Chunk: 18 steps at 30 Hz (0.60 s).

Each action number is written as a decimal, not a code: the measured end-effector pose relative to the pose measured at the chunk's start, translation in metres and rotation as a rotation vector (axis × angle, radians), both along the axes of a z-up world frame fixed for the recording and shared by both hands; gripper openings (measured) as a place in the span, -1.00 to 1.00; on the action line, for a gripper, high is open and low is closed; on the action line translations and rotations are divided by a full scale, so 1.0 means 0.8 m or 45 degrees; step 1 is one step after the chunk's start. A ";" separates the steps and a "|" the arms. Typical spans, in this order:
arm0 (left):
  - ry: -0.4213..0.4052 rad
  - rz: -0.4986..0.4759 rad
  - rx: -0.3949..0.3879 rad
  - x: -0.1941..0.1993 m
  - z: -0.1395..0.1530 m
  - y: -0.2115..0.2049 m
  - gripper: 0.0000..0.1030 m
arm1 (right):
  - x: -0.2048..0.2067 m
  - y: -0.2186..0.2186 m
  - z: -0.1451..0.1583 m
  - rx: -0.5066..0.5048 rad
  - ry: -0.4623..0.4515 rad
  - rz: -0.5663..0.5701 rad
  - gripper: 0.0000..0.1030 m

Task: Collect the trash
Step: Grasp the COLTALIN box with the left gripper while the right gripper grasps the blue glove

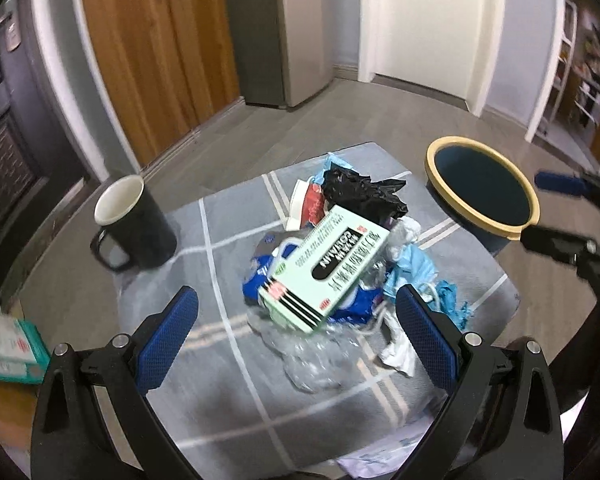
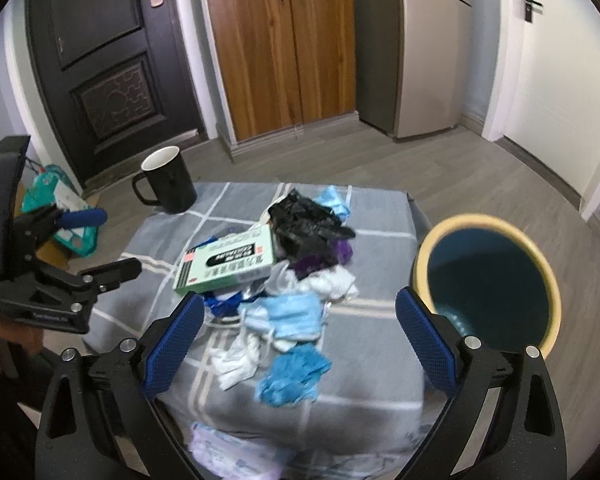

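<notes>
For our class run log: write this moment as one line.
left gripper: open | right gripper: open | trash pile: on cloth | bin: empty

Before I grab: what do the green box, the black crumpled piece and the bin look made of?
Green box: printed cardboard, flat faces and sharp edges. Black crumpled piece: thin plastic film, glossy wrinkles; possibly a bag. Bin: likely rigid plastic, smooth dark inside, matte cream rim.

A heap of trash (image 2: 284, 276) is piled at the middle of the cloth-covered table (image 2: 380, 380). A carton (image 2: 226, 262) is laid on the heap's left part, with a crumpled bag (image 2: 304, 220) behind it and face masks (image 2: 292, 316) before it. A mug (image 2: 168, 184) is set at the table's far left corner. A bin (image 2: 488, 284) is placed just beside the table's right edge.
</notes>
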<state>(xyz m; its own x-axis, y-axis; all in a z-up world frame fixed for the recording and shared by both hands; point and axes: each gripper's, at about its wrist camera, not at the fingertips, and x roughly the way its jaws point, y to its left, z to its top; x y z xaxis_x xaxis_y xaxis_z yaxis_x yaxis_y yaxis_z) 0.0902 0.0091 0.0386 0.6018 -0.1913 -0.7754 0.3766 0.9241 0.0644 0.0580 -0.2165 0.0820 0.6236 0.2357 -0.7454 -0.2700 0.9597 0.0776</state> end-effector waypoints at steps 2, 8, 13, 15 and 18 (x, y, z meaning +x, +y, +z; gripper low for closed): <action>0.014 -0.033 0.024 0.015 -0.006 -0.002 0.88 | 0.016 -0.001 0.001 -0.032 0.005 0.024 0.83; 0.139 -0.099 0.011 0.051 -0.038 -0.010 0.88 | 0.074 -0.005 -0.011 -0.071 0.077 0.088 0.58; 0.154 -0.249 0.081 0.073 -0.056 -0.044 0.89 | 0.104 -0.001 -0.033 -0.006 0.149 0.093 0.58; 0.197 -0.292 0.096 0.083 -0.066 -0.052 0.89 | 0.113 -0.002 -0.044 0.056 0.187 0.072 0.58; 0.261 -0.328 0.117 0.101 -0.087 -0.062 0.89 | 0.118 0.001 -0.056 0.069 0.219 0.068 0.58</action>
